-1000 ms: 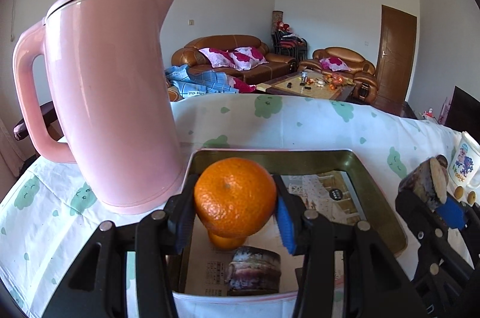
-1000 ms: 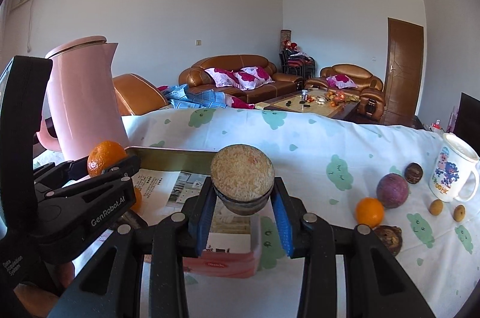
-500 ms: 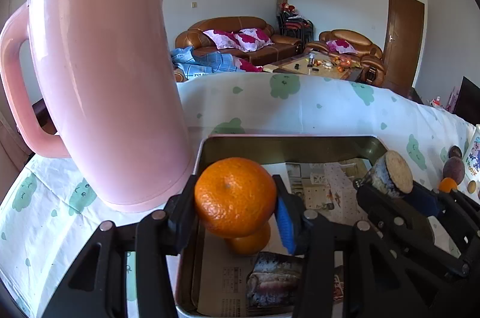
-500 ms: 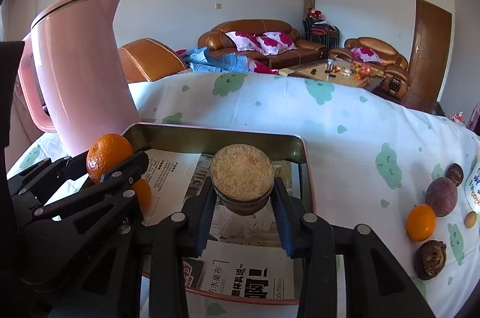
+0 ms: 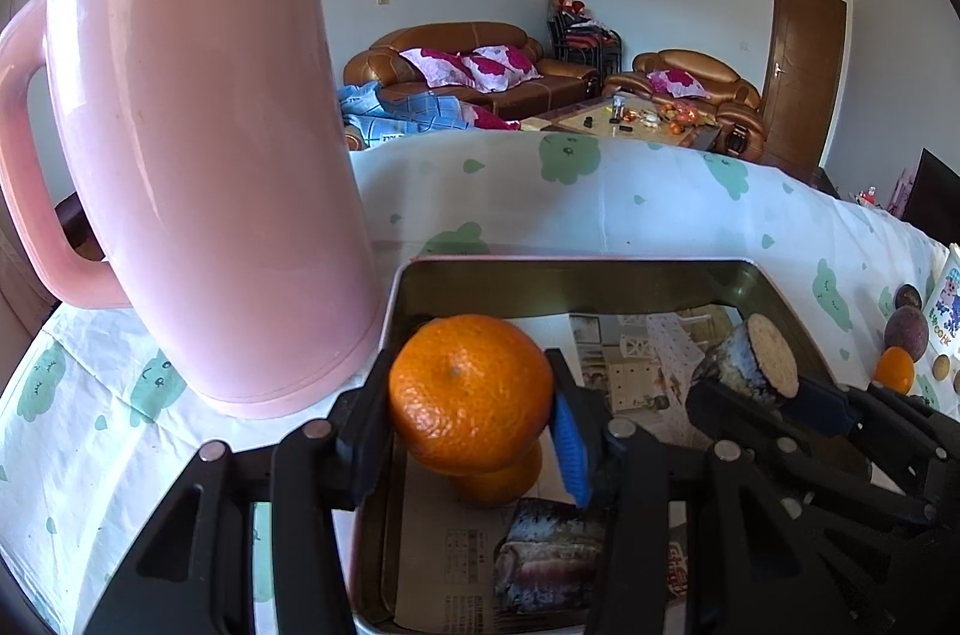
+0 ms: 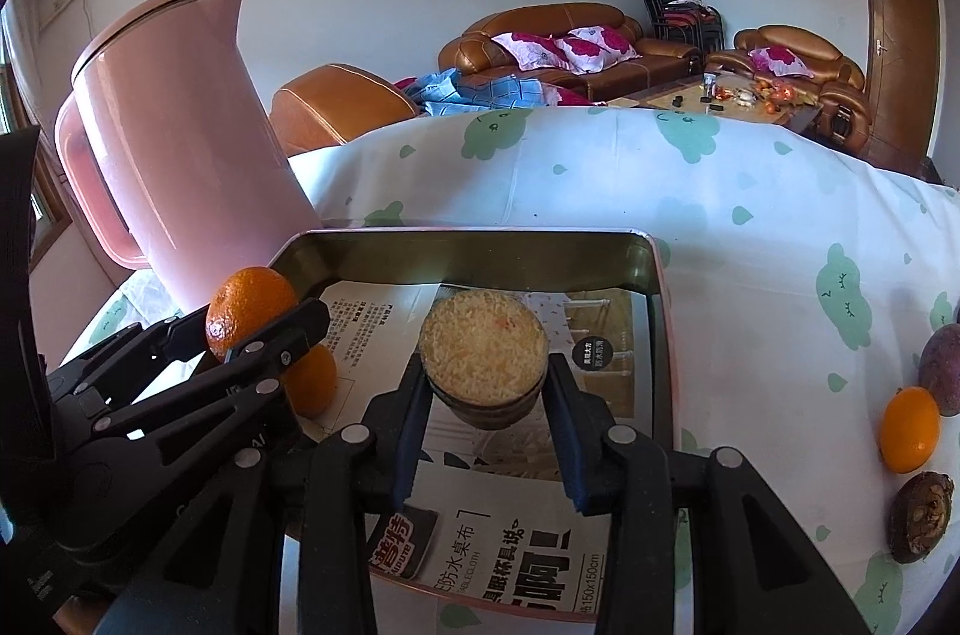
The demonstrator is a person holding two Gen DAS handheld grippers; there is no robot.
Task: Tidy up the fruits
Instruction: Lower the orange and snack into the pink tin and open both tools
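The left gripper [image 5: 471,395] has its fingers closed on an orange [image 5: 471,392], held above the near left part of a metal tray [image 5: 576,269] lined with newspaper. Directly under that orange, touching or almost touching it from below, a second orange [image 5: 504,479] already lies on the paper, so a straight drop would land one fruit on the other. The free paper lies toward the tray's far side and its middle.

The right gripper [image 6: 486,383] holds a cut piece of fruit [image 6: 483,353] with a pale, grainy flat face turned up and a dark rind below; its fingers pinch the rind on both sides. It hangs over the middle of the tray, toward the right wall, with bare paper beneath it. Of the two hands, the right looks the better placed to let go first.

A pink kettle [image 5: 198,143] stands on the surface just beside the tray's left wall, close to the left gripper. More fruit waits on the cloth near the right edge of the surface: a small orange [image 6: 909,428], a purple round fruit [image 6: 942,362] and a brown one [image 6: 921,515].
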